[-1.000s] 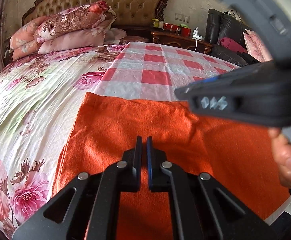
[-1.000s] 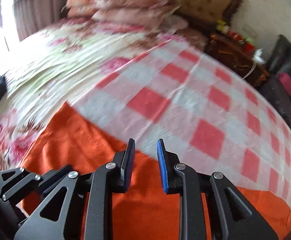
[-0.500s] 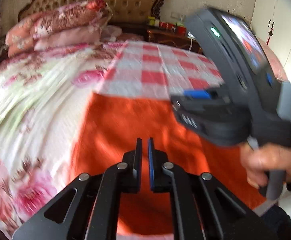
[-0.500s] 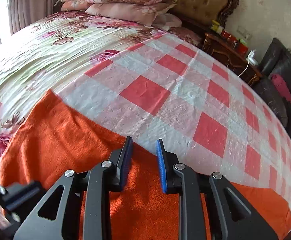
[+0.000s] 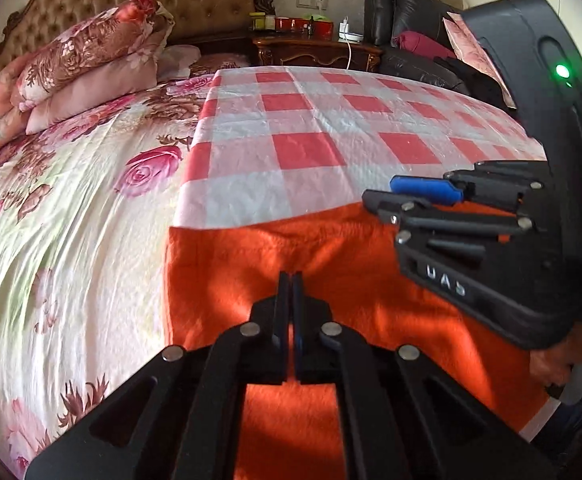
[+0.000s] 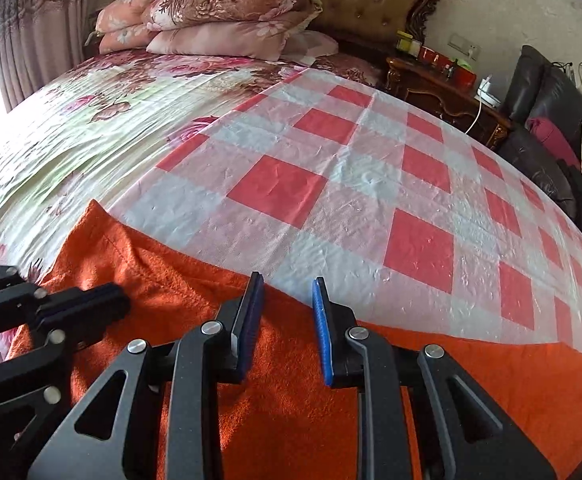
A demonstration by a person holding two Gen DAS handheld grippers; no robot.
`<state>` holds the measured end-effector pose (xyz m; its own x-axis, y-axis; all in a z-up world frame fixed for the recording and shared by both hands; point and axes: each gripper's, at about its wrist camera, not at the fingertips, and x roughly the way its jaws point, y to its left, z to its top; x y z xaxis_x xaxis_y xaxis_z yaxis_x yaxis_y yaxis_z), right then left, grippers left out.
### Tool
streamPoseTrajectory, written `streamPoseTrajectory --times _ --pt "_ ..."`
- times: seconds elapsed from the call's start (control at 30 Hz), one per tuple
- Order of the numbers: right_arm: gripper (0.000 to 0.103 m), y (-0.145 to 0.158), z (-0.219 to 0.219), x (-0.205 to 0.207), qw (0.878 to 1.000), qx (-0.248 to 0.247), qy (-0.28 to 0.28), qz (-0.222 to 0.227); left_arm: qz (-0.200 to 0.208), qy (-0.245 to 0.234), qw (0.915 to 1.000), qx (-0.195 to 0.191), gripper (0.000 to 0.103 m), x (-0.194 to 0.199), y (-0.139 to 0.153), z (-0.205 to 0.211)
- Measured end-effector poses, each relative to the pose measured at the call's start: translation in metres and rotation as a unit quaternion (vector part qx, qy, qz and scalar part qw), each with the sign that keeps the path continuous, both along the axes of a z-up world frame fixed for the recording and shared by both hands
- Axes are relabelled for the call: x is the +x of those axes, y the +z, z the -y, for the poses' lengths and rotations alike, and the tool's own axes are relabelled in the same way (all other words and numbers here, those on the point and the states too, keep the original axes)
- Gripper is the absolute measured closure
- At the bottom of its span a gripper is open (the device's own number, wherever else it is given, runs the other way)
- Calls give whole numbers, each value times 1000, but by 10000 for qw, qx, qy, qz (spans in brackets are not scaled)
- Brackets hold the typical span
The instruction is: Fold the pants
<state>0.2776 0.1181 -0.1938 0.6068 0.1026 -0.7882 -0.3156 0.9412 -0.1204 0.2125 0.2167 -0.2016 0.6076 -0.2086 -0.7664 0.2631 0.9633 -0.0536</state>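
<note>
Seemingly between folds, the orange fleecy pants (image 6: 291,400) on the checked bed (image 6: 331,184) are hovered over by the left gripper (image 5: 291,280), jaws nearly closed on nothing, and the right gripper (image 6: 287,292), jaws narrowly parted; an edge must be gripped next.

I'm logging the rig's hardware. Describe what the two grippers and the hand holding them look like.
Both are matte black, with angular linkage arms that have triangular cutouts and silver round pins. The left gripper and right gripper have flat fingers lined with blue pads. The right gripper's bulky dark body carries a lit green light and raised letters. A bare hand grips its grey handle; no sleeve shows.
</note>
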Motion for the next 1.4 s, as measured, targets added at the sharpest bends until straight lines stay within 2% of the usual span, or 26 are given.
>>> streamPoseTrajectory --times 0.07,0.13,0.17,0.23,0.3,0.33,0.37,0.43,0.5,0.6,0.67,0.7,0.77,0.87,0.9,0.97,1.03,1.07,1.1,1.13,1.2,1.23,1.27,1.33,1.37,1.4 --pt "81 0 -2 0 9999 -67 -117 25 20 80 9999 -68 100 -5 -1 -3" --pt "68 1 -6 -1 9989 -320 -304 143 42 200 9997 -112 100 -3 -2 -5" --pt "66 0 -8 -2 9982 -423 -377 195 47 263 9995 -184 100 -4 -3 -7" --pt "58 0 -11 -2 9965 -601 -514 280 62 430 9976 -540 100 -5 -3 -14" --pt "56 0 -17 0 9931 -859 -607 511 12 602 9934 -979 98 -8 0 -24" --pt "56 0 -18 1 9924 -909 -610 562 120 663 9902 -1226 91 -13 6 -31" --pt "56 0 -18 4 9924 -908 -620 551 250 716 9890 -1266 88 -15 11 -37" --pt "56 4 -7 8 9957 -488 -677 391 388 777 9906 -1054 83 -12 18 -45" --pt "56 14 7 2 9965 -34 -728 409 370 811 9906 -1037 79 -2 20 -52" --pt "56 18 6 -7 9985 345 -327 266 225 771 9934 -823 79 18 19 -57" --pt "56 16 -1 -8 9991 363 -120 176 -10 638 9961 -602 79 30 14 -55" --pt "56 13 -4 -6 9994 307 -76 146 -70 628 9970 -453 86 34 11 -53" --pt "56 4 -8 0 9998 159 -127 -26 -63 613 9972 -428 97 37 14 -55" --pt "55 6 -10 3 9997 159 -178 56 148 721 9959 -523 97 38 24 -62" --pt "54 9 -9 3 9995 182 -220 137 112 733 9957 -559 97 40 22 -63" --pt "53 5 -12 6 9995 118 -215 197 -101 713 9966 -389 90 46 10 -62" --pt "54 3 -8 7 9993 142 -288 183 -16 984 9929 -665 80 35 18 -76" --pt "53 11 0 4 9986 260 -397 244 135 1083 9904 -852 80 24 26 -83" --pt "48 19 7 -1 9979 400 -418 297 292 1153 9880 -987 78 11 34 -90" --pt "44 28 15 -6 9973 532 -397 323 408 1239 9864 -998 78 -6 41 -93" --pt "42 42 29 -21 9980 551 -235 202 457 1111 9867 -1092 78 -35 48 -83" --pt "40 44 38 -32 9983 542 -166 127 445 933 9887 -1087 78 -48 48 -71" --pt "39 44 47 -44 9985 529 -126 36 401 782 9921 -893 78 -58 45 -57" --pt "38 39 64 -65 9983 520 -103 -234 334 922 9946 -351 71 -79 34 -42" --pt "38 37 71 -74 9981 523 -140 -301 273 1109 9925 -439 68 -88 29 -45" --pt "37 34 80 -85 9980 500 -178 -356 132 1322 9879 -805 66 -94 20 -53"
